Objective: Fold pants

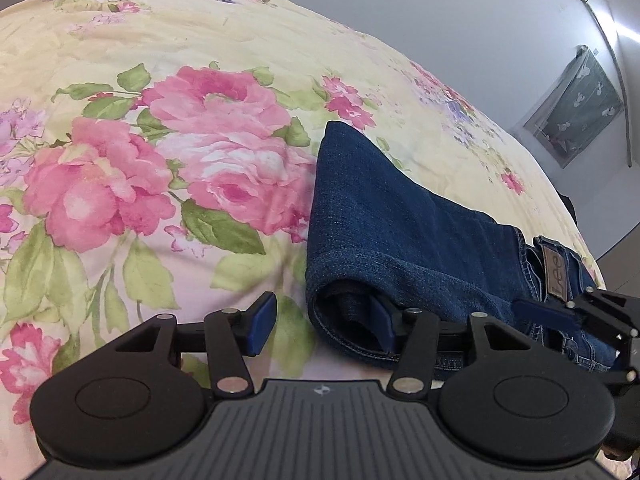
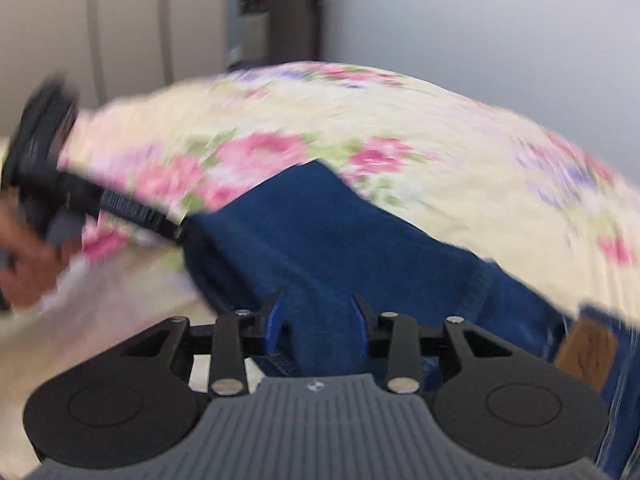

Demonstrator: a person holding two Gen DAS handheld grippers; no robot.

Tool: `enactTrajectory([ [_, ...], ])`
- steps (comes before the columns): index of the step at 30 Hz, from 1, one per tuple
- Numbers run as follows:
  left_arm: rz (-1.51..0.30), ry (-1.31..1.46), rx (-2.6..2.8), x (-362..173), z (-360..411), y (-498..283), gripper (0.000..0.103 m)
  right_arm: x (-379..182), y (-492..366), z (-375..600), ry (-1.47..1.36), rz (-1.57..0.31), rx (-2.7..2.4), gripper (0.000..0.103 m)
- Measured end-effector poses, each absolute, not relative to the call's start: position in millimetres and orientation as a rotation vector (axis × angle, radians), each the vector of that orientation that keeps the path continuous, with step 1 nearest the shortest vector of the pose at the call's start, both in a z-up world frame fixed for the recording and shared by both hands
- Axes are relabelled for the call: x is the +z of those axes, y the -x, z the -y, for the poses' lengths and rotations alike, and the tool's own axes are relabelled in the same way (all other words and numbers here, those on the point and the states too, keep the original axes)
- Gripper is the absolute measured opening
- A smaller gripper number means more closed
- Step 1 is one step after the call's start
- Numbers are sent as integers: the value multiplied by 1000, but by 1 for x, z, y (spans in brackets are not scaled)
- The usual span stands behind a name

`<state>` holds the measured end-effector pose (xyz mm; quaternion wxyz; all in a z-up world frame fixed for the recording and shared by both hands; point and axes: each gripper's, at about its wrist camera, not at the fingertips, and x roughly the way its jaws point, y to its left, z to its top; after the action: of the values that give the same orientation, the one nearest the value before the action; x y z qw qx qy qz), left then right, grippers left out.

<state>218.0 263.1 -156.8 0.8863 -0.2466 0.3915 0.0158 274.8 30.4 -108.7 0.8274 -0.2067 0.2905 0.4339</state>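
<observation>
Dark blue jeans (image 1: 400,232) lie folded on the floral bedspread (image 1: 160,160), with a brown Lee patch (image 1: 557,276) at the right. My left gripper (image 1: 324,324) is open at the near folded end; its right finger (image 1: 382,322) reaches into the fold and its left finger (image 1: 262,320) sits over bare bedspread. In the blurred right wrist view, my right gripper (image 2: 316,324) stands open astride the jeans (image 2: 320,240), with denim between its fingers. The right gripper also shows in the left wrist view (image 1: 560,312), near the waistband. The left gripper shows in the right wrist view (image 2: 120,208), at the jeans' left edge.
The bedspread (image 2: 440,140) spreads wide to the left and behind the jeans. A grey wall (image 1: 440,20) stands behind the bed, with a dark framed panel (image 1: 576,108) at the right. A hand (image 2: 24,256) holds the left gripper's handle.
</observation>
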Motion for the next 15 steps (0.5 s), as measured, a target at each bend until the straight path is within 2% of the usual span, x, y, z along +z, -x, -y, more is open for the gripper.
enactTrajectory([
  [4, -799, 550, 38, -153, -275, -213, 62, -130, -246, -75, 732, -478, 961, 26],
  [8, -788, 577, 36, -150, -283, -212, 62, -150, -244, -95, 893, -453, 952, 0],
  [11, -774, 582, 40, -147, -284, -211, 62, -155, -238, -91, 943, -400, 939, 0],
  [15, -758, 614, 19, -143, -287, -212, 62, -137, -209, -74, 951, -238, 952, 0],
])
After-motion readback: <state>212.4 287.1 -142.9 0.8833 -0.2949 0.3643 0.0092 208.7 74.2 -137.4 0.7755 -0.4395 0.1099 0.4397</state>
